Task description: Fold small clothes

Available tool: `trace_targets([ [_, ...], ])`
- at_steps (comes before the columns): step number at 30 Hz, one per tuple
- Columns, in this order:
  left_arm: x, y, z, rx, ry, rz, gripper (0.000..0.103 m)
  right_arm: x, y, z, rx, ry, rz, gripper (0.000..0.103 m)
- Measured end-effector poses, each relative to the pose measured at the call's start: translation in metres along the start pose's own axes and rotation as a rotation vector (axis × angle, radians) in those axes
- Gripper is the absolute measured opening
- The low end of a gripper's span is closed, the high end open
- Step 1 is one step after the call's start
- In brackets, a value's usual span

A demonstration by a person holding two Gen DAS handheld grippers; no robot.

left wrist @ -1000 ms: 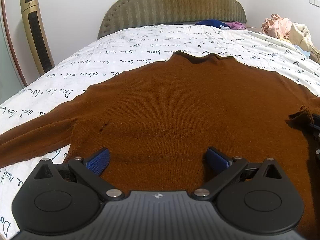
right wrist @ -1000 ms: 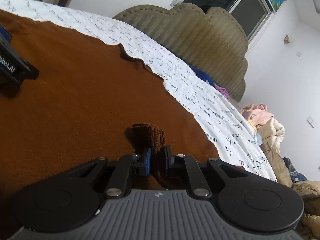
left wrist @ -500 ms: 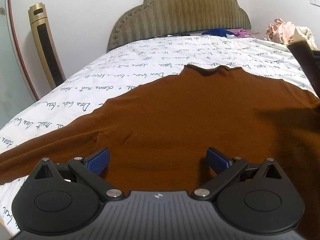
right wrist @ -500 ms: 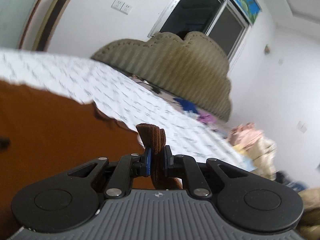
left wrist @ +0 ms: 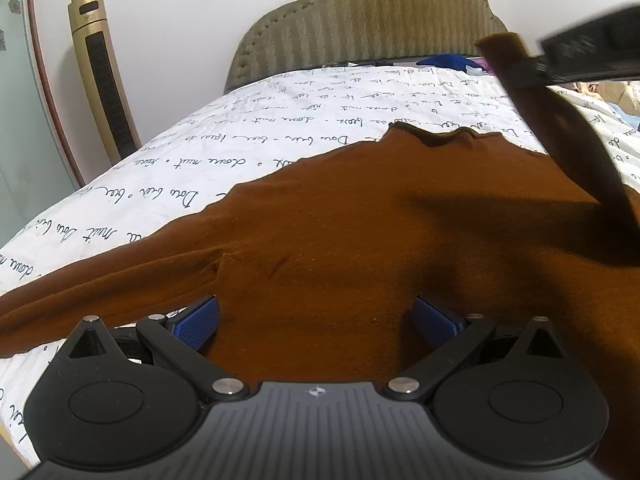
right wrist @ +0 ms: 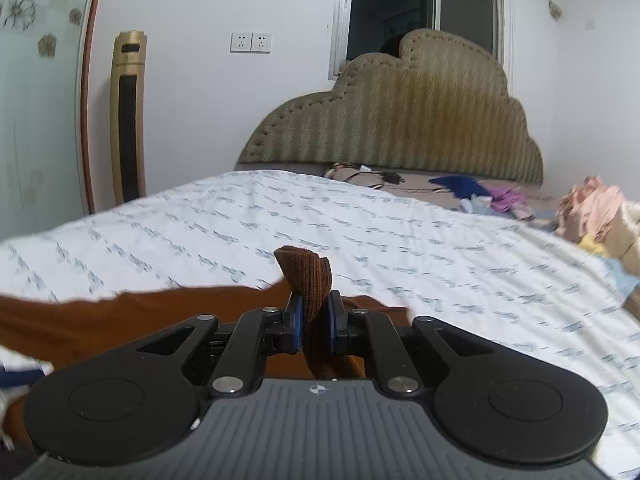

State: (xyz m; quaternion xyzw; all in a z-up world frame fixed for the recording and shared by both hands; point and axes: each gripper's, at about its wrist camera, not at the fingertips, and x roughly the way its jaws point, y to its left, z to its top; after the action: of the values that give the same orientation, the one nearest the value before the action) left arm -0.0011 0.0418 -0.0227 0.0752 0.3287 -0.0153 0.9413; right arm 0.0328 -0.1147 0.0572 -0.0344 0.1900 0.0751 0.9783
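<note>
A brown knit sweater [left wrist: 340, 232] lies flat on the bed, neck toward the headboard, its left sleeve stretched out to the left. My left gripper [left wrist: 316, 320] is open and empty, low over the sweater's lower body. My right gripper [right wrist: 314, 320] is shut on the ribbed cuff of the right sleeve [right wrist: 308, 280] and holds it up above the bed. In the left wrist view the lifted sleeve [left wrist: 560, 120] rises from the sweater's right side to the right gripper [left wrist: 540, 68] at the top right.
The bed has a white sheet with script print [left wrist: 240, 152] and an olive padded headboard [left wrist: 380, 20]. A gold tower fan [left wrist: 104, 80] stands at the left wall. Loose clothes [right wrist: 592, 208] are piled at the bed's far right.
My right gripper has lifted the sleeve cuff off the sweater and swung it up and toward the middle. My left gripper has drawn back a little and stays open.
</note>
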Motion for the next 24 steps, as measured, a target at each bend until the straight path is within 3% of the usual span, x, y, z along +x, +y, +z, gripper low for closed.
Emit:
trace_targets([
  [9, -0.006, 0.019, -0.004, -0.035, 0.002, 0.017, 0.103, 0.052, 0.037, 0.006, 0.083, 0.048, 0.063, 0.014],
  [14, -0.009, 0.027, -0.006, -0.054, 0.003, 0.018, 0.103, 0.079, 0.068, 0.007, 0.109, 0.100, 0.144, 0.014],
  [16, -0.009, 0.029, -0.007, -0.054, 0.006, 0.016, 0.103, 0.091, 0.080, 0.006, 0.088, 0.147, 0.194, 0.018],
  [17, -0.008, 0.029, -0.007, -0.051, 0.010, 0.017, 0.103, 0.097, 0.083, 0.005, 0.087, 0.188, 0.243, 0.024],
  [19, -0.009, 0.030, -0.008, -0.040, 0.014, 0.021, 0.103, 0.099, 0.080, 0.002, 0.115, 0.229, 0.322, 0.034],
  [20, -0.011, 0.032, -0.008, -0.038, 0.009, 0.026, 0.103, 0.094, 0.074, 0.001, 0.143, 0.208, 0.341, 0.036],
  [24, -0.014, 0.040, -0.008, -0.061, 0.009, 0.027, 0.103, 0.077, 0.038, -0.002, 0.261, 0.189, 0.269, 0.039],
])
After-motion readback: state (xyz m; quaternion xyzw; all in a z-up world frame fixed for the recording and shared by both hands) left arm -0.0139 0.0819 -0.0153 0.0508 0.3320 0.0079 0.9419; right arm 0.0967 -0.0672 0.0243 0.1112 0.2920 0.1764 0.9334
